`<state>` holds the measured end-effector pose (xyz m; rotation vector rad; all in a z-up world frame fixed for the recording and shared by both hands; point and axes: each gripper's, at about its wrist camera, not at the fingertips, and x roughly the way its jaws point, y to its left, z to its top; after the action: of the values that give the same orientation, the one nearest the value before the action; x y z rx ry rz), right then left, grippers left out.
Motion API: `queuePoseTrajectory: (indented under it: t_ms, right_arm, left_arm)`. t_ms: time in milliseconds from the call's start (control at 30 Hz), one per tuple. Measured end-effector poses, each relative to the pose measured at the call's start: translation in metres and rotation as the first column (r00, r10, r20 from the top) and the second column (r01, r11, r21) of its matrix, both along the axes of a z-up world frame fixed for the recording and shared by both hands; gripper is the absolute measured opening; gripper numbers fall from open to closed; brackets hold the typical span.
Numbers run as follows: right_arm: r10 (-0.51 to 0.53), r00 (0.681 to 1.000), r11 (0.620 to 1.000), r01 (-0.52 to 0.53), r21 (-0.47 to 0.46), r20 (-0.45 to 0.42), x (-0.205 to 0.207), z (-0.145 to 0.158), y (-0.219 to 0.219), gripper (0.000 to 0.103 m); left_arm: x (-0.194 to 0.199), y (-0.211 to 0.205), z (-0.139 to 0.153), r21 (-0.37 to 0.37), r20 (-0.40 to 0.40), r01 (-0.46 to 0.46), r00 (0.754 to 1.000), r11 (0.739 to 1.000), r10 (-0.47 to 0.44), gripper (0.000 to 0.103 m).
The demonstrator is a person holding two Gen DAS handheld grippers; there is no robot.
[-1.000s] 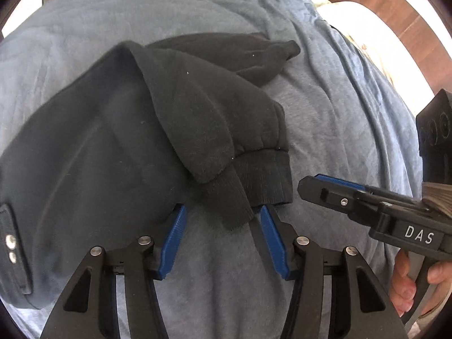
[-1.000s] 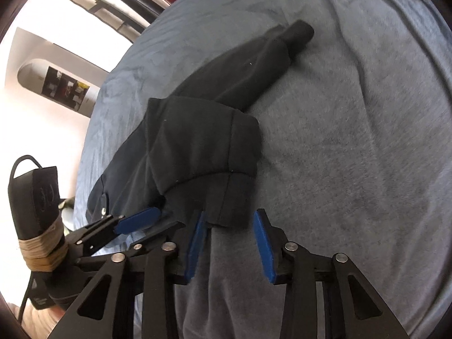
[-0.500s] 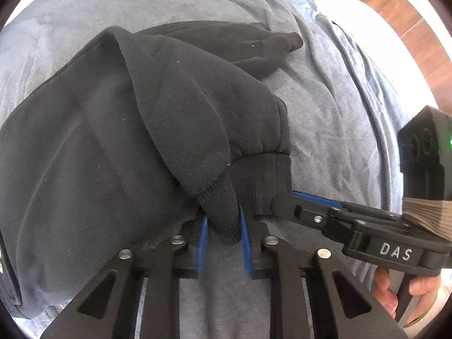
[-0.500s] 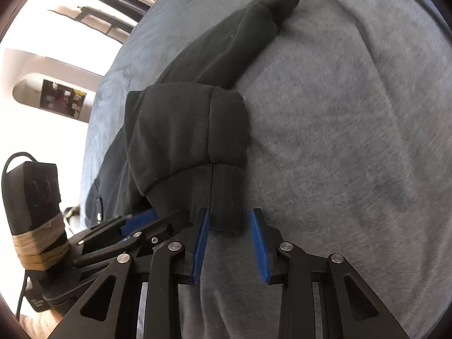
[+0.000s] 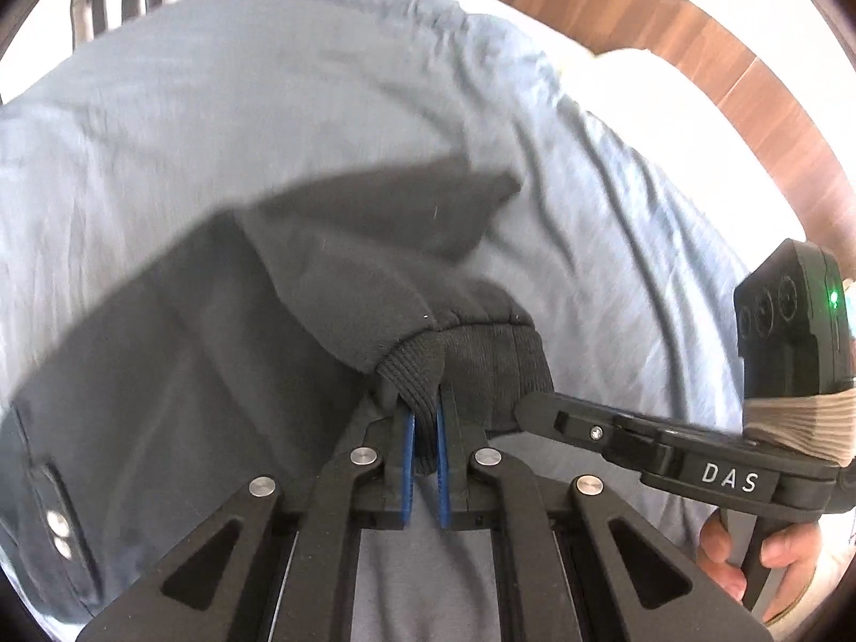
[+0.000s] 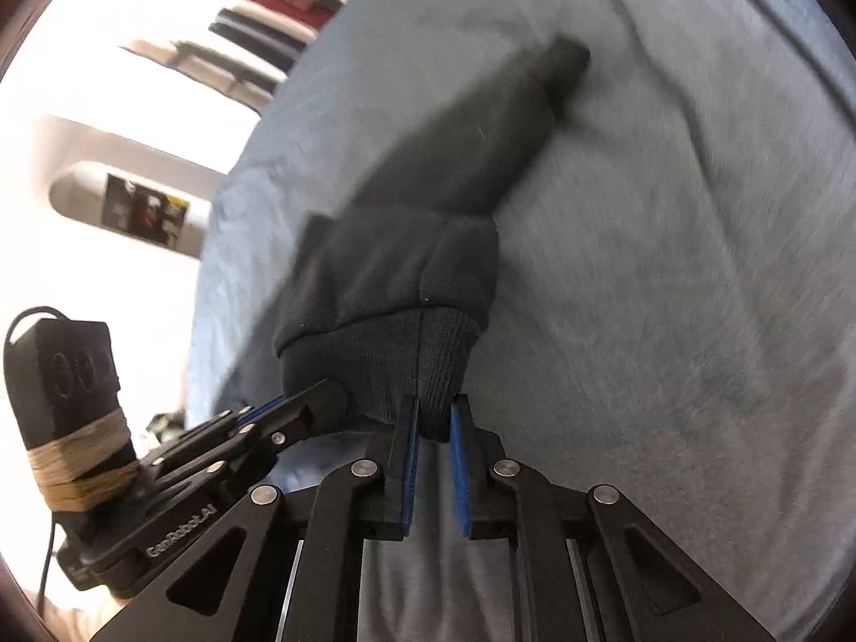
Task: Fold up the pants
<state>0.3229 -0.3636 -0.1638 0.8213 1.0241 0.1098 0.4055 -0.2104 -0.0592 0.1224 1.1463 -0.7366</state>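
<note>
Black sweatpants (image 5: 214,331) lie on a grey-blue bed cover (image 5: 267,107), one leg folded back toward me. My left gripper (image 5: 423,428) is shut on the left corner of that leg's ribbed cuff (image 5: 481,364). My right gripper (image 6: 430,422) is shut on the right corner of the same cuff (image 6: 385,369). The cuff is lifted off the cover. The other leg (image 6: 481,134) stretches away, its cuff at the far end. The right gripper shows in the left wrist view (image 5: 535,412); the left gripper shows in the right wrist view (image 6: 321,401).
The waistband with two metal snaps (image 5: 59,532) lies at the far left. A white pillow (image 5: 642,91) and a wooden headboard (image 5: 722,80) are at the back right. Shelves and furniture (image 6: 257,16) stand beyond the bed's left edge.
Both grippers moved onto the cuff and closed on it, the left first and then the right. They have lifted the cuff and are moving; the view is blurred.
</note>
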Motion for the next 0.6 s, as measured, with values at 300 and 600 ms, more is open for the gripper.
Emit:
queuePoseTrajectory:
  t_ms: [300,600]
  right_arm:
    - [-0.128,0.986,0.992,0.129,-0.001,0.106,0.032,0.037,-0.031,0.012]
    - [-0.247,0.962,0.969,0.249,0.001,0.114,0.063,0.037,-0.067,0.012]
  left_arm:
    - [0.047,-0.041,0.029,-0.035,0.105,0.082,0.991,0.996,-0.078,0.008]
    - [0.098,-0.082,0.017,-0.008,0.063,0.167,0.984,0.986,-0.166,0.008]
